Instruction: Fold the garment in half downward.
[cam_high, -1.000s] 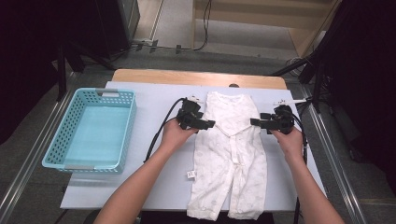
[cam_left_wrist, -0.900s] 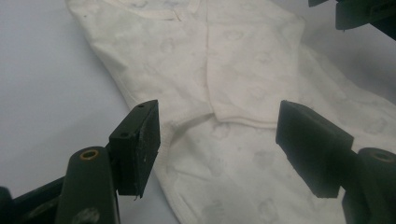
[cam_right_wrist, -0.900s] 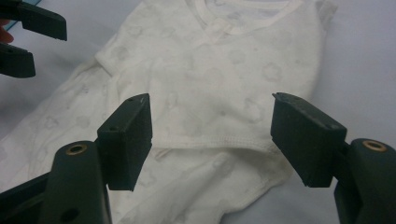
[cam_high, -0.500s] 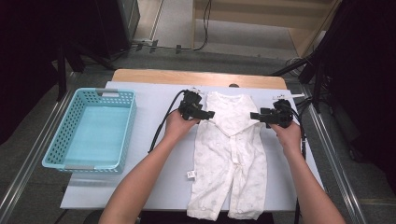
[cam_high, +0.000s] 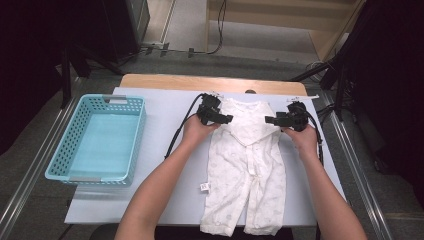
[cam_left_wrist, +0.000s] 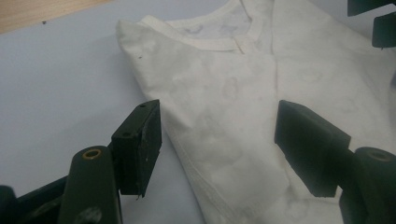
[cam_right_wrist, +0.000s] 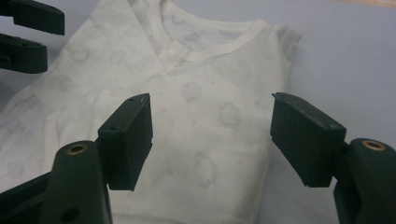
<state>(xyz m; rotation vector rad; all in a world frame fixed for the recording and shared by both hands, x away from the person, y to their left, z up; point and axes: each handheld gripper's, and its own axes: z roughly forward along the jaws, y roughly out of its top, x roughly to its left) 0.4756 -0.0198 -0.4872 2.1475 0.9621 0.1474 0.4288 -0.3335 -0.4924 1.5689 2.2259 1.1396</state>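
Lying flat on the pale bench (cam_high: 165, 115), white cloud-printed cotton baby romper (cam_high: 247, 165), shoulders flanked at nine and three o'clock by left hand-held gripper (cam_high: 227, 119) and right hand-held gripper (cam_high: 269, 120), both wide open, nothing gripped.

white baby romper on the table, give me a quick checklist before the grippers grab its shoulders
1. White printed cotton baby romper lies flat, neckline away from the person: ok.
2. Left gripper jaws open, straddling the romper's side hem: ok.
3. Right gripper jaws open above the other shoulder: ok.
4. Pads pressing fabric: not ok, nothing gripped yet.
5. Both grippers level with each other at the shoulders: ok.
6. Light blue plastic basket stands apart from the romper: ok.
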